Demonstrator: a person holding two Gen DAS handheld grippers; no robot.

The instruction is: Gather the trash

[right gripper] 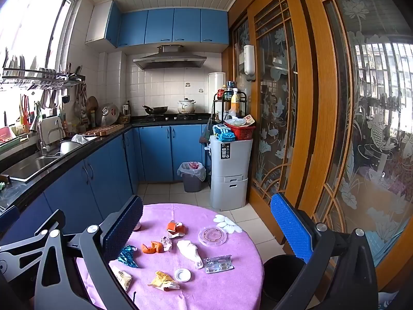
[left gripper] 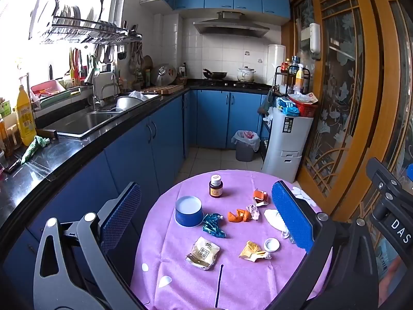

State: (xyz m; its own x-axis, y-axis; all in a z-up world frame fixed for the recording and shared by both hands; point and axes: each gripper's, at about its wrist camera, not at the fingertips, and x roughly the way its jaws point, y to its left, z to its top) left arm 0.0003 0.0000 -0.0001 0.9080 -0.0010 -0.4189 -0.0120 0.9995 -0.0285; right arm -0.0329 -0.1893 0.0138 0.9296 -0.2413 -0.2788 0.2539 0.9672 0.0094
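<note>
Both sets of fingers spread wide, left gripper point(left gripper: 206, 222) and right gripper point(right gripper: 206, 235), holding nothing. Hovering above wrappers point(left gripper: 202, 252), orange peel point(right gripper: 152, 247) and tissue point(right gripper: 189, 252) scattered on the pink tabletop point(right gripper: 232, 284).

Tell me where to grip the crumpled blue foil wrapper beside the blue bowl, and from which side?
Pinch the blue foil wrapper across its raised, crumpled middle, coming straight down from above. It lies low on the purple tablecloth, so a side approach would likely scrape cloth. The blue bowl sits close on its left; the open left gripper should probably set its fingers near-to-far rather than left-to-right.
</note>
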